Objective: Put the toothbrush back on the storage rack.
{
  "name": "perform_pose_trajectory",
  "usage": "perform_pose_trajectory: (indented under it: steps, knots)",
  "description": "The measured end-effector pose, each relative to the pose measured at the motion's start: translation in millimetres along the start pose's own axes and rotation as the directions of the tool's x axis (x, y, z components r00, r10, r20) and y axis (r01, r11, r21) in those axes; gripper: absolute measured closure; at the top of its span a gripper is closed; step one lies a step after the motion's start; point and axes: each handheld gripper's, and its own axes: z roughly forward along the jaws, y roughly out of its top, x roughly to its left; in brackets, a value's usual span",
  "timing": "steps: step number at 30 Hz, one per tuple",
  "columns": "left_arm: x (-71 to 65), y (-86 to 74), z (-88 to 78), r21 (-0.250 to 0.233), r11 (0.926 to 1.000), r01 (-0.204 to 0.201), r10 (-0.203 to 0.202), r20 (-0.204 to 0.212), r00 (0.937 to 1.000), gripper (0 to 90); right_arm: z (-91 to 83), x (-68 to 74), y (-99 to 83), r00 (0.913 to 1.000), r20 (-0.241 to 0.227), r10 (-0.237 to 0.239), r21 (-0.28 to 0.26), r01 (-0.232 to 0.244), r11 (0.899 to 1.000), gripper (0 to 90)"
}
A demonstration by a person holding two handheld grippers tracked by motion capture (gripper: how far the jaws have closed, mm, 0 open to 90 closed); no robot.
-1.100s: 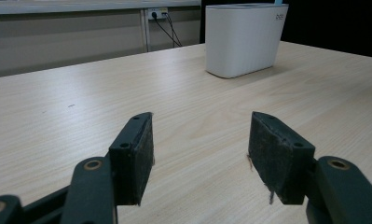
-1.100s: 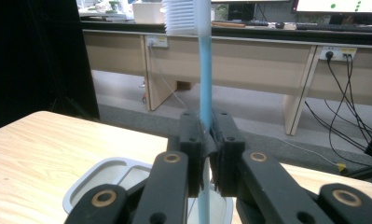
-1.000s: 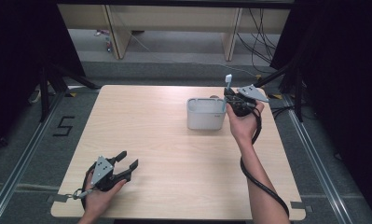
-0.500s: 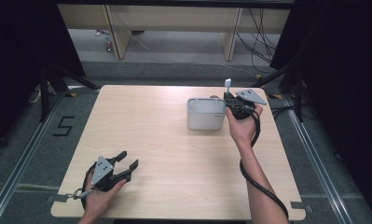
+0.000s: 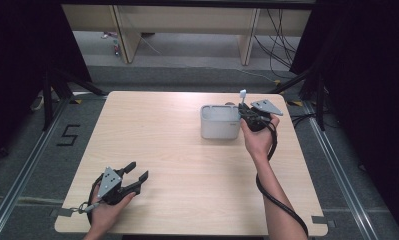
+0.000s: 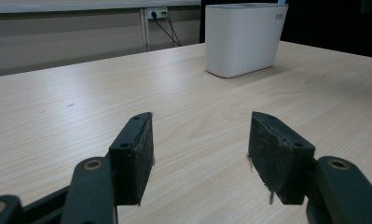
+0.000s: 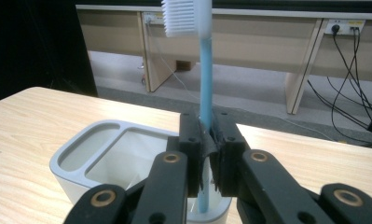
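Little differs from a second earlier: the right gripper (image 5: 248,111) has drifted only slightly beside the white holder (image 5: 220,121), and the left gripper (image 5: 135,173) rests at the same near-left spot on the table (image 5: 187,175). The right gripper's jaws are clamped on the light-blue toothbrush (image 7: 204,84), whose handle runs upright between the pads (image 7: 191,154) (the white bristle head stands well above them). The handle's lower end dips into the holder's nearer compartment, right at its rim. In the high view the brush head pokes up just above the holder's right end, at the far right part of the table. The left gripper's jaws stand wide apart with nothing between them, pointing across bare wood toward the holder, well away from it.
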Motion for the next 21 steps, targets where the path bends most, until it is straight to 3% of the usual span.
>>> perform_pose_trajectory:
  steps: [2,5,7,9,12,13,16,17,21]
  knots:
    - [-0.1,0.0,0.0,0.001,1.0000,-0.002,0.002,0.000,1.0000,40.0,0.9,-1.7,-0.5,0.9997,-0.004,-0.023,0.006,0.023,1.000,84.2]
    - [0.0,0.0,0.0,-0.001,1.0000,-0.001,0.001,0.000,1.0000,40.0,2.1,-0.9,-2.3,1.0000,-0.001,-0.009,0.006,0.009,1.000,84.2]
    - [1.3,-0.5,2.1,-0.026,0.9996,-0.008,0.008,0.014,0.9999,40.0,3.9,-3.1,-4.8,0.9996,0.002,-0.028,0.012,0.028,1.000,84.1]
    - [0.6,-0.6,1.5,-0.019,0.9998,0.000,0.000,0.010,1.0000,39.9,4.1,-2.0,-5.8,1.0000,-0.002,-0.006,0.018,0.006,1.000,84.2]
    - [0.1,0.0,-0.2,0.000,1.0000,-0.001,0.001,0.001,1.0000,40.0,5.9,-3.5,-8.3,0.9999,0.003,-0.014,0.016,0.014,1.000,84.2]
    - [1.0,-0.6,1.8,-0.022,0.9997,-0.003,0.003,0.012,0.9999,40.0,6.1,-4.0,-8.4,0.9998,0.001,-0.017,0.020,0.017,1.000,84.2]
    - [1.1,-0.5,1.9,-0.022,0.9997,-0.004,0.004,0.013,0.9999,40.0,6.4,-3.9,-9.1,0.9999,0.004,-0.013,0.020,0.013,1.000,84.1]
    - [0.0,0.0,0.1,-0.001,1.0000,-0.001,0.001,0.002,1.0000,40.0,6.8,-4.0,-9.8,0.9999,0.000,-0.011,0.029,0.011,1.000,84.1]
    - [0.6,-0.4,1.0,-0.013,0.9999,-0.002,0.002,0.007,1.0000,40.0,7.9,-2.6,-11.8,1.0000,0.008,-0.003,0.028,0.003,1.000,84.1]
